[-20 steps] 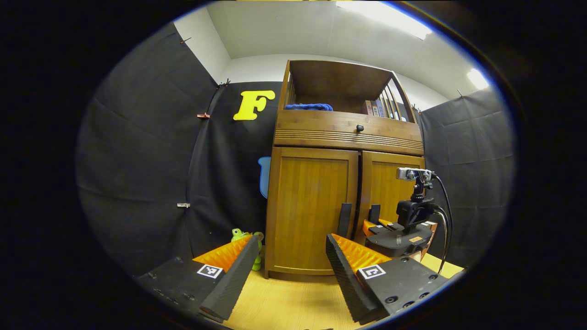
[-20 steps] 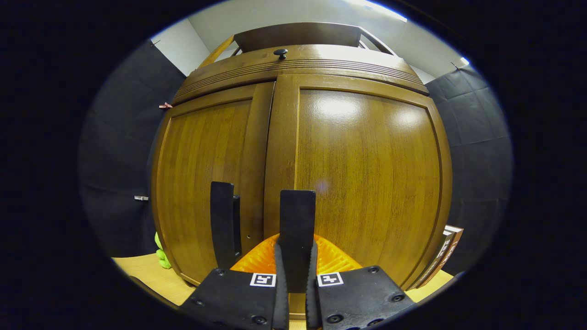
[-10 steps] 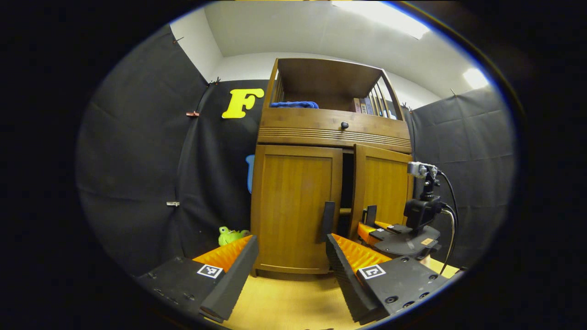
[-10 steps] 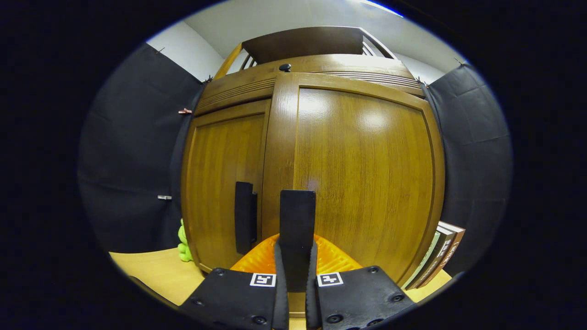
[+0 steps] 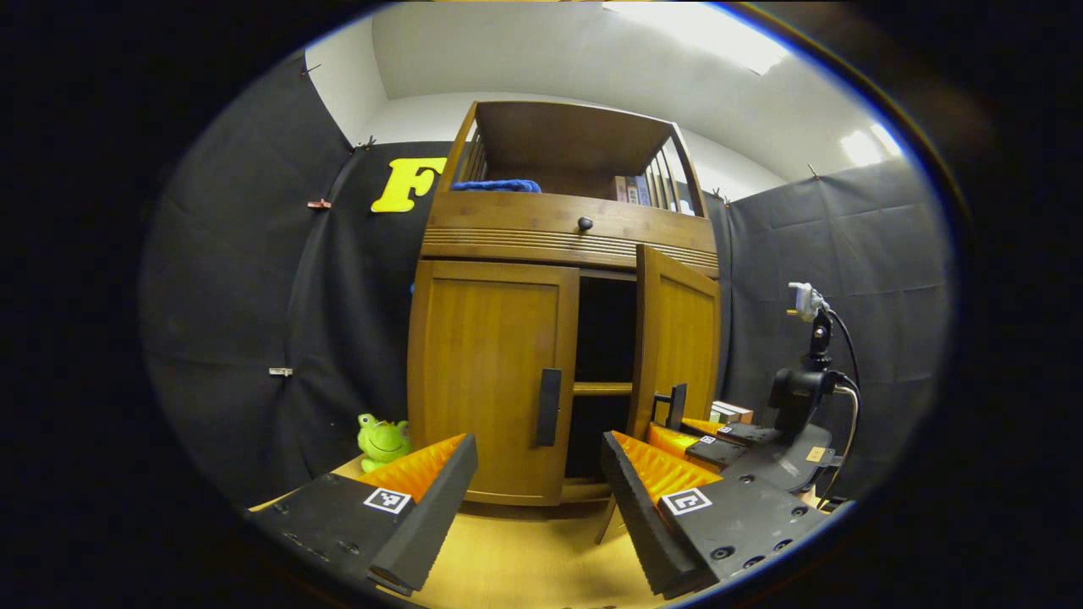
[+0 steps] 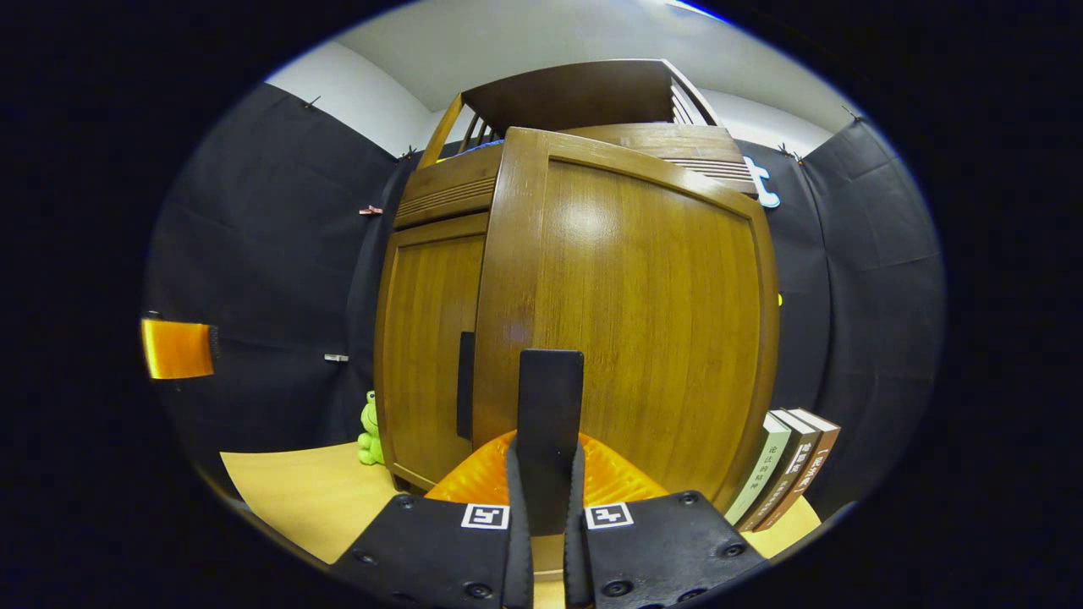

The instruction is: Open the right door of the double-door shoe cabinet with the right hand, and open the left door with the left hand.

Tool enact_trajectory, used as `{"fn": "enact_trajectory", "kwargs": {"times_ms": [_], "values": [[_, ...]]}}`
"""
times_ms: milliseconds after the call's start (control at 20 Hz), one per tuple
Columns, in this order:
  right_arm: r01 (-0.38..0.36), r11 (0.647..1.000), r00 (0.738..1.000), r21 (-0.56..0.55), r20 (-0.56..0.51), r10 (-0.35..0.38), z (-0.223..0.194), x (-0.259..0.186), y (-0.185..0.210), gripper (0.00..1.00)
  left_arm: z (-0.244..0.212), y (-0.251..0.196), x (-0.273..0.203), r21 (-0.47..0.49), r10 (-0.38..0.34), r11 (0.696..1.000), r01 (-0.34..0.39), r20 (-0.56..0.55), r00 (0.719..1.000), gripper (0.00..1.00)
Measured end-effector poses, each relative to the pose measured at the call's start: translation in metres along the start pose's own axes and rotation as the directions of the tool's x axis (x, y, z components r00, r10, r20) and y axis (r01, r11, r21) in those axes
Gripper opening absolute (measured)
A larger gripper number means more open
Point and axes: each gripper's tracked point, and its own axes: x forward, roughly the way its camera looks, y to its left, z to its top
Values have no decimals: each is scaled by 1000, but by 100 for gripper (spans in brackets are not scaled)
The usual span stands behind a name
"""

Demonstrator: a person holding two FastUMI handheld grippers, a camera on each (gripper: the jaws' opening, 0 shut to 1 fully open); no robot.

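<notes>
The wooden shoe cabinet stands ahead. Its left door is closed, with a dark vertical handle. Its right door is swung out about halfway, showing a dark inside with a shelf. My right gripper is shut on the right door's handle, seen close up in the right gripper view with the right door behind it. My left gripper is open, held back from the left door with nothing between its fingers.
A green frog toy sits left of the cabinet's foot. Several books lean at its right side. A drawer knob and a blue cloth are higher up. Wooden floor lies in front.
The right door has swung from closed to about half open, pulled by my right gripper. My left gripper's view has shifted rightward, and it has stayed open.
</notes>
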Motion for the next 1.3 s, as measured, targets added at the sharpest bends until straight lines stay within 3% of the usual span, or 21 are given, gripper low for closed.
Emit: {"fn": "enact_trajectory", "kwargs": {"times_ms": [100,150,300,350,400,550,600,750,850,900,950,1300], "values": [[-8,1000,1000,-1,-5,8,2,-15,-6,22,-3,-15,4,3,-27,1000,27,2,1000,87],[-8,1000,1000,-3,-5,8,3,-22,-9,18,-4,-22,5,3,-42,999,42,1,999,87],[2,1000,1000,-5,-3,-2,7,-45,-21,18,-7,-41,9,7,-79,997,79,-5,997,87],[8,1000,1000,-5,-1,-8,8,-51,-24,18,-8,-47,10,7,-91,996,91,-8,996,92],[12,1000,1000,-6,-1,-12,9,-56,-28,18,-11,-53,12,7,-104,995,104,-11,995,87],[23,1000,1000,-5,-5,-23,11,-69,-40,18,-15,-72,17,5,-142,990,142,-20,990,87],[26,1000,1000,-7,-5,-27,11,-72,-43,18,-17,-78,18,1,-156,988,156,-21,988,92],[44,999,999,-24,-4,-44,12,-81,-55,18,-19,-94,20,-13,-193,981,193,-28,981,87],[65,998,998,-25,-7,-65,13,-89,-65,22,-19,-101,23,-13,-202,979,201,-28,979,87],[77,997,997,-24,-10,-77,12,-93,-71,13,-20,-103,24,-15,-204,979,204,-25,979,87],[88,996,996,-24,-12,-88,12,-96,-76,17,-20,-107,25,-19,-210,978,209,-25,977,87],[160,986,987,-53,-23,-162,15,-117,-109,17,-24,-129,25,-22,-240,971,239,-31,970,92]]}}
